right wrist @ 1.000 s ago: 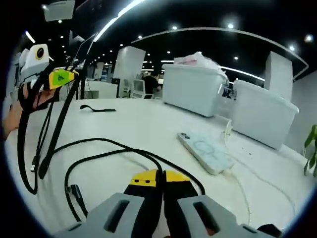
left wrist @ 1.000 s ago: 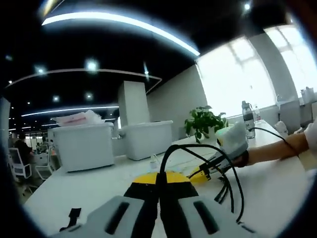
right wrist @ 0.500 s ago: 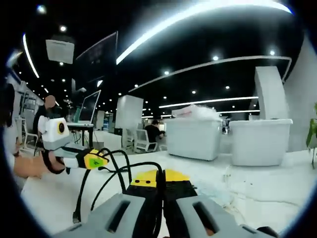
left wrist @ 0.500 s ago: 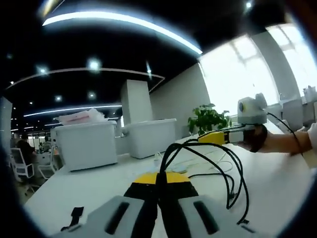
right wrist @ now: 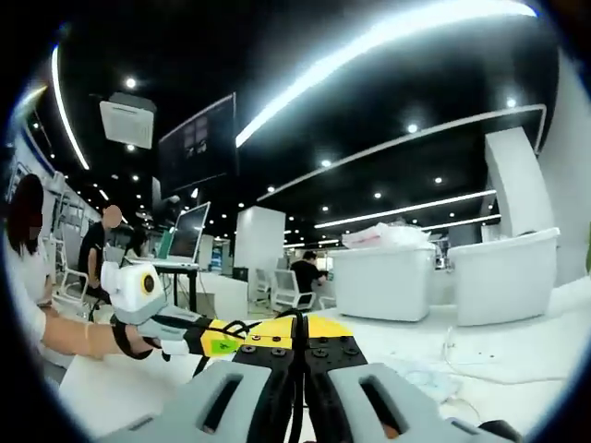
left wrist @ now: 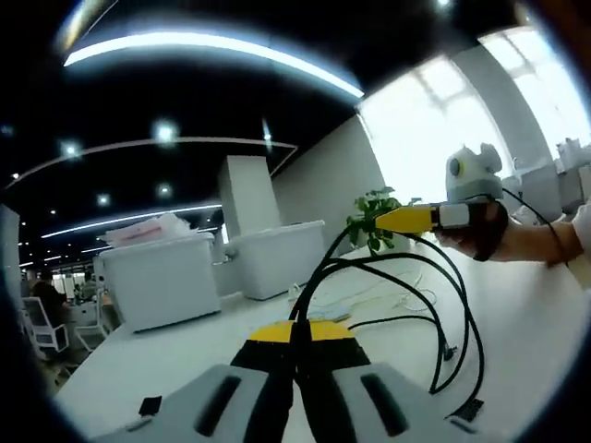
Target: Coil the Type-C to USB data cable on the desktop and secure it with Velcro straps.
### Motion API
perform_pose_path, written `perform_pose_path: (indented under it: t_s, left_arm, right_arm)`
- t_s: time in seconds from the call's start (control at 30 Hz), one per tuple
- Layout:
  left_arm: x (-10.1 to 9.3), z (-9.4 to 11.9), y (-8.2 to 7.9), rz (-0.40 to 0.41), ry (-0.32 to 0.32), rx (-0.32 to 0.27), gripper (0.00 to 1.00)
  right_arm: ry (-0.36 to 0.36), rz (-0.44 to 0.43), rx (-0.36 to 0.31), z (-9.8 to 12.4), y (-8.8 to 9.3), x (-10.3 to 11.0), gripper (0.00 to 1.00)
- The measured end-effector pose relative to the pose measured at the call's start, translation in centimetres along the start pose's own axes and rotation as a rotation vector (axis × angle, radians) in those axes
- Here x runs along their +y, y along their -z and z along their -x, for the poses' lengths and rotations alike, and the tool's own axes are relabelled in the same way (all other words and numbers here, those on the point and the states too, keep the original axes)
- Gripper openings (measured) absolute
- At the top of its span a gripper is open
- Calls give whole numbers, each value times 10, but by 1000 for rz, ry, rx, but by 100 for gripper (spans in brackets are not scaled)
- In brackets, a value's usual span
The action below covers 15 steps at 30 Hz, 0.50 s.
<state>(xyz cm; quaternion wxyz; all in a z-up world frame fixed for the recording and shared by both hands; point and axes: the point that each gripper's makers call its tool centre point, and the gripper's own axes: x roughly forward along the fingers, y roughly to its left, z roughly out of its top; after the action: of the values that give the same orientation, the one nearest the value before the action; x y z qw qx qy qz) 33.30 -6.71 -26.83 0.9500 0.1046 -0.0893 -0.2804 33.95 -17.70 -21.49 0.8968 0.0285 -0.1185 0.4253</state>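
In the left gripper view, the left gripper (left wrist: 295, 355), grey with black and yellow jaw tips, rises from 6 o'clock, and its jaws are pressed tight together on the thin black data cable (left wrist: 388, 268). The cable climbs out from between the jaw tips and bends over toward 2 o'clock, with loops hanging down above the white desk top (left wrist: 536, 323) and one end plug dangling near 4 o'clock. Low at 7 o'clock a small black strap (left wrist: 148, 406) lies on the desk. Farther off, at 2 o'clock, the right gripper (left wrist: 392, 220) reaches in with a yellow tip, held by a person's hand in a black wrist band (left wrist: 485, 235). Its tip touches the cable, but I cannot tell from here how hard it grips. Behind it stand a green leafy plant (left wrist: 369, 217), two big white plastic boxes (left wrist: 162, 277) and bright windows. In the right gripper view, the right gripper (right wrist: 297, 355) comes up from 6 o'clock with its jaws closed together, and the black cable (right wrist: 296, 406) runs down the line between them. Just past its tips, at 8 o'clock, the left gripper (right wrist: 231, 340) shows its yellow end almost touching, with bits of cable looping there. Far back are white boxes (right wrist: 383, 281), office chairs, a screen and people sitting.
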Motion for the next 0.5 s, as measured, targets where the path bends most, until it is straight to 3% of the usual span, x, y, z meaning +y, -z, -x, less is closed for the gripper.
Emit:
perform_pose_path:
  t_s: [0.5]
  left_arm:
    - [5,0,4,-13,-17,2,6]
  right_arm:
    - [-58,-27,-37,0,-11,19,1]
